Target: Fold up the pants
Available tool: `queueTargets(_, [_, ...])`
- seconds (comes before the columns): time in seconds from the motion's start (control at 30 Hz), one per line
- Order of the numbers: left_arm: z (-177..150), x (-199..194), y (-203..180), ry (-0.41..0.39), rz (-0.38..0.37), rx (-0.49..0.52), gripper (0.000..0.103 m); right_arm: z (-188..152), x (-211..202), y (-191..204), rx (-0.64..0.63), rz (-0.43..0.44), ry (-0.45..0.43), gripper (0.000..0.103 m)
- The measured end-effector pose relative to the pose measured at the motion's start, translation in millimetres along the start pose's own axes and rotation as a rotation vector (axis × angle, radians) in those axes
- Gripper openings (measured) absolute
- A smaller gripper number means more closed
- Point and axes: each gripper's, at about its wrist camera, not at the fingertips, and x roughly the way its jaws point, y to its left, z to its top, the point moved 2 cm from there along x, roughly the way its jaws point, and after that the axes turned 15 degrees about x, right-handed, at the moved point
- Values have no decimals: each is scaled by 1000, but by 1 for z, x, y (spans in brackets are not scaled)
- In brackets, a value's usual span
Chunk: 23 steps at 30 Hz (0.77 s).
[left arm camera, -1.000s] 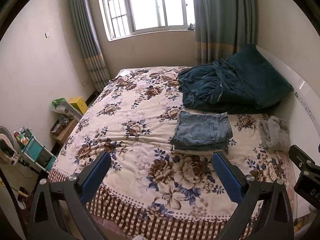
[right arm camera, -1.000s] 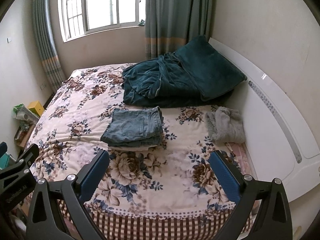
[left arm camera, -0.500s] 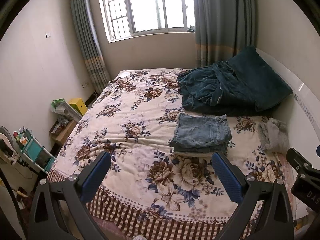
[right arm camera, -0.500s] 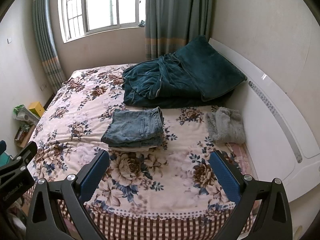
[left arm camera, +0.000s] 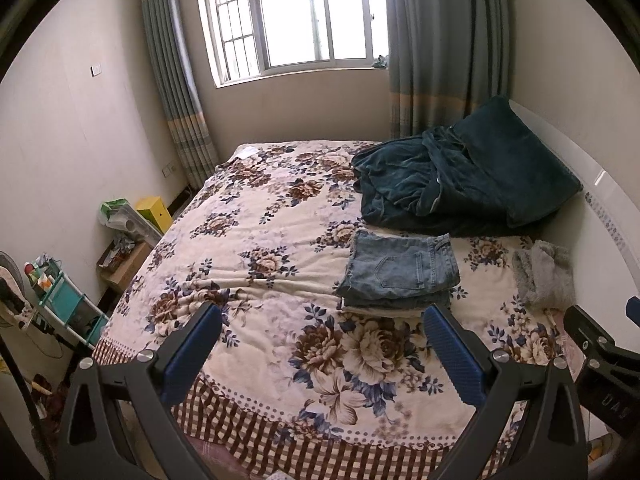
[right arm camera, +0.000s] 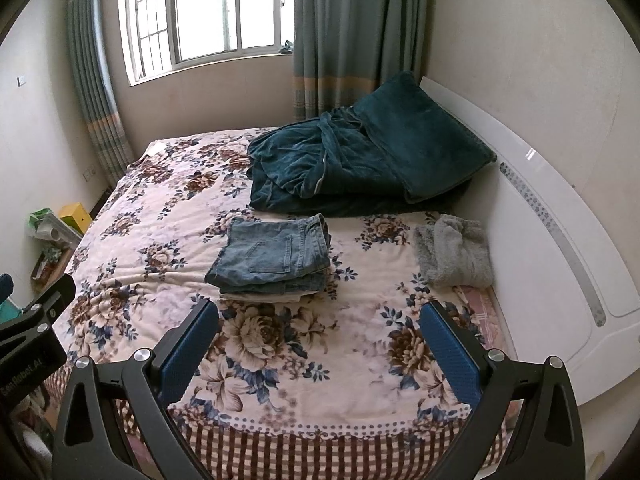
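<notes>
The left gripper (left arm camera: 320,344) is spread wide and holds nothing. Folded pants (left arm camera: 398,274) lie on the floral bedspread (left arm camera: 260,264), at 1 o'clock from it. The right gripper (right arm camera: 318,344) is likewise spread wide and unloaded, pants (right arm camera: 272,254) at 11 o'clock.

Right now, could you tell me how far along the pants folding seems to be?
Done: the denim pants lie folded in a compact stack on the floral bedspread, back pocket up. In hand: nothing; the left gripper and right gripper are both open and empty, short of the stack. Left: apparently nothing, unless the stack needs squaring.
</notes>
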Motion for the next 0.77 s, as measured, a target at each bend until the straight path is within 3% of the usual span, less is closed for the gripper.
queueTargets(0.77, [8, -13, -3, -25, 9, 6, 103, 1, -3, 7, -5, 14, -4, 103])
